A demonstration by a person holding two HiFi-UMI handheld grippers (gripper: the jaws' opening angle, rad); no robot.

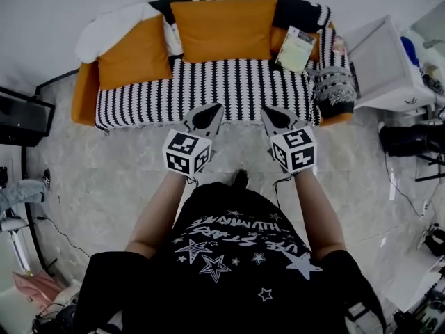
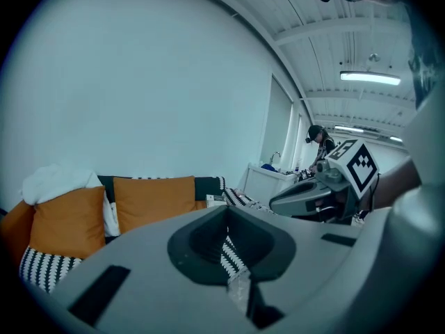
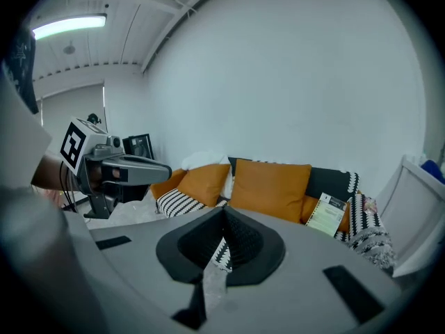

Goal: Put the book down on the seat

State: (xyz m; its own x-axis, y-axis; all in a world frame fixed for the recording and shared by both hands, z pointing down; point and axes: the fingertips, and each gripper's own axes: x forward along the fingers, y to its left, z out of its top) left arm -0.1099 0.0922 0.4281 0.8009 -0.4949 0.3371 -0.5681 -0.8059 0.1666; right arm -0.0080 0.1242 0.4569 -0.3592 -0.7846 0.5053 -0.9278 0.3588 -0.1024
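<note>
The book (image 1: pixel 297 48), pale green and white, leans upright against the backrest at the right end of the sofa; the right gripper view has the book (image 3: pixel 328 214) at right. The striped seat (image 1: pixel 229 82) lies in front of it. My left gripper (image 1: pixel 216 106) and right gripper (image 1: pixel 265 109) hover side by side over the floor just before the seat's front edge. Both point at the sofa. In its own view the left gripper (image 2: pixel 226 213) has its jaws together with nothing between them. The right gripper (image 3: pixel 224 211) is the same, shut and empty.
Two orange cushions (image 1: pixel 222 28) (image 1: pixel 135 51) and a white blanket (image 1: pixel 115 28) line the sofa back. A grey knitted throw (image 1: pixel 335 89) drapes the right arm. A white cabinet (image 1: pixel 382 65) stands right of the sofa, a dark screen (image 1: pixel 24 117) at left.
</note>
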